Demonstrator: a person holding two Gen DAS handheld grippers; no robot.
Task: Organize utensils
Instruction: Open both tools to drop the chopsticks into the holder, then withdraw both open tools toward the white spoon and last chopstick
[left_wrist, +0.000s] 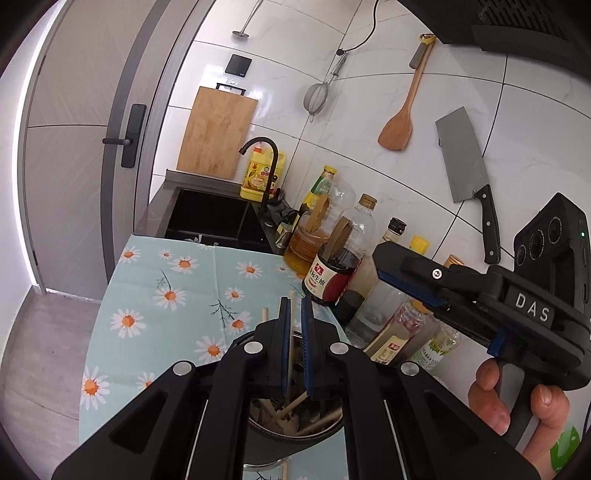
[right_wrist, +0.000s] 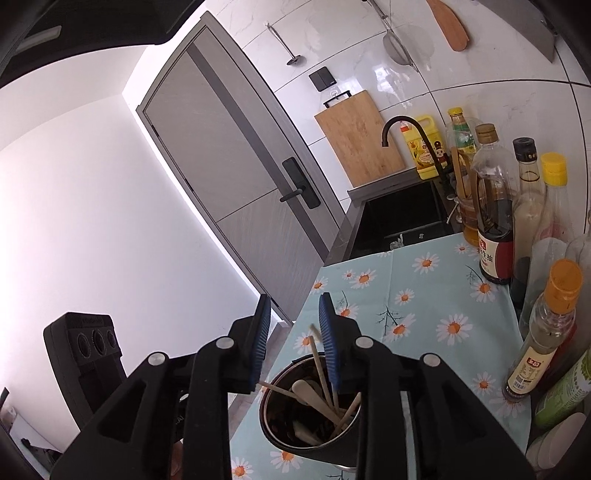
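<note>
A dark metal utensil holder (right_wrist: 275, 439) stands on the daisy-print cloth (right_wrist: 424, 295) and holds several wooden chopsticks (right_wrist: 320, 369) and pale spoons (right_wrist: 310, 395). My right gripper (right_wrist: 293, 343) hangs just above its left rim, open, with nothing pressed between the blue pads (right_wrist: 258, 343). In the left wrist view my left gripper (left_wrist: 295, 310) is over the same holder (left_wrist: 273, 446), shut on a thin wooden chopstick (left_wrist: 291, 332) that stands upright between its pads. A hand (left_wrist: 517, 402) holds the right gripper's handle at the right.
Sauce and oil bottles (right_wrist: 495, 221) line the tiled wall on the right. Beyond the cloth lie a black sink (right_wrist: 399, 221) and faucet (right_wrist: 406, 125), with a cutting board (right_wrist: 358, 136) behind. A cleaver (left_wrist: 461, 158), wooden spatula (left_wrist: 399, 125) and strainer (left_wrist: 316, 98) hang on the wall.
</note>
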